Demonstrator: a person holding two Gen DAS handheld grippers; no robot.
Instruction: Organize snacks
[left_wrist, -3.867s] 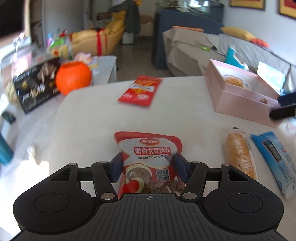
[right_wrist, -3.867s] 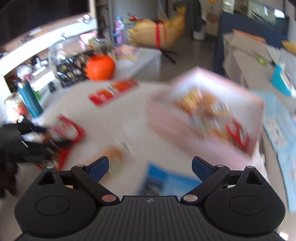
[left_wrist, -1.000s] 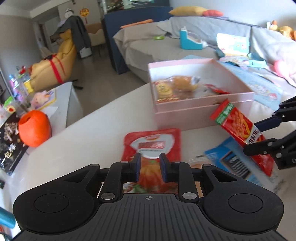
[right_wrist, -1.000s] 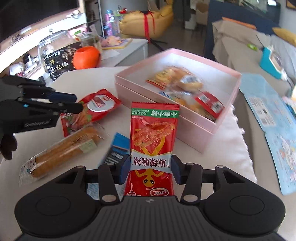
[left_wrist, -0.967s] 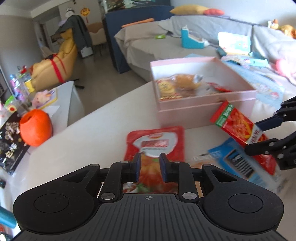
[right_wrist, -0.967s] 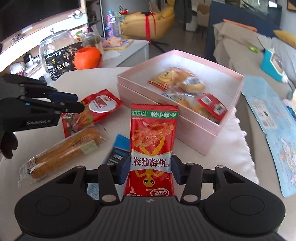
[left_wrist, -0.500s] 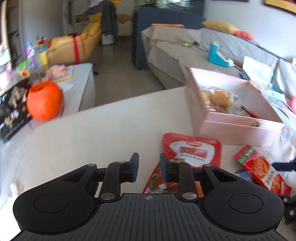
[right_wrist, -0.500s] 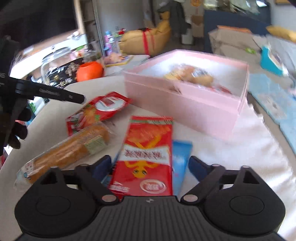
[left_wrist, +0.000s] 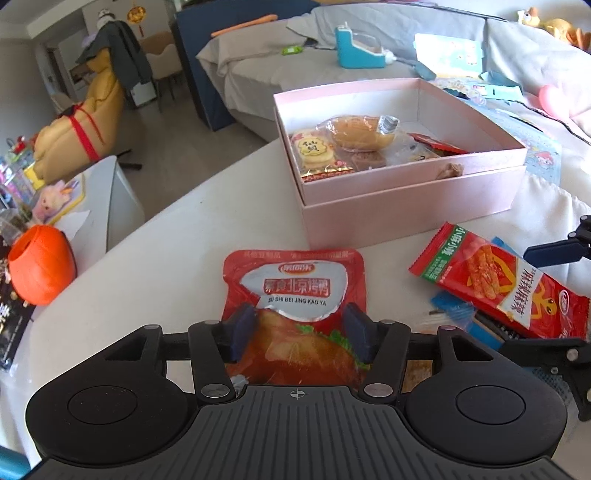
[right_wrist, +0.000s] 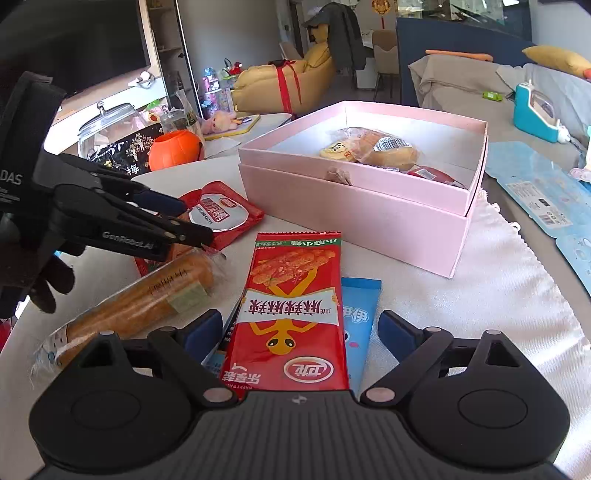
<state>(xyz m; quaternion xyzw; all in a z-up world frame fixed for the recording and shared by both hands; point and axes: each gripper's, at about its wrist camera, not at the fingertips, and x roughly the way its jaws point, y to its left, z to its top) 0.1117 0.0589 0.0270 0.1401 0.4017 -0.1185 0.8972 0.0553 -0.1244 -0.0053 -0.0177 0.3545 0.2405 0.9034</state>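
Straddling the red roast-duck pouch (left_wrist: 295, 295), the left gripper (left_wrist: 297, 332) has its blue pads spread to either side of the packet, about as wide as the packet itself; whether they press its edges cannot be told. The pouch lies flat on the white table (left_wrist: 147, 266), just in front of the near wall of the pink box (left_wrist: 406, 199).

The right gripper (right_wrist: 301, 332) stands wide apart, with clear gaps between both pads and the long red spicy-strip packet (right_wrist: 291, 314) that lies between them, so it grips nothing. That packet rests partly on a blue wrapper (right_wrist: 356, 310), whose end shows beside it toward the right edge of the table. A bread stick in clear wrap (right_wrist: 136, 299) lies on the left of the red packet, running toward the near left corner, with the left gripper's tips above its far end.

The pink box sits toward the far right of the table, open, nested in its lid. Inside, a wrapped bun (left_wrist: 360, 134), a yellow-labelled cookie pack (left_wrist: 314, 151) and a small red packet (right_wrist: 432, 173) are gathered at one end. A white cloth (right_wrist: 480, 288) covers the table beside the box.

Beyond the far left edge, an orange pumpkin pail (right_wrist: 175, 149) stands on a lower side table, next to a black printed bag (right_wrist: 125, 155) and a glass jar (right_wrist: 107, 125).
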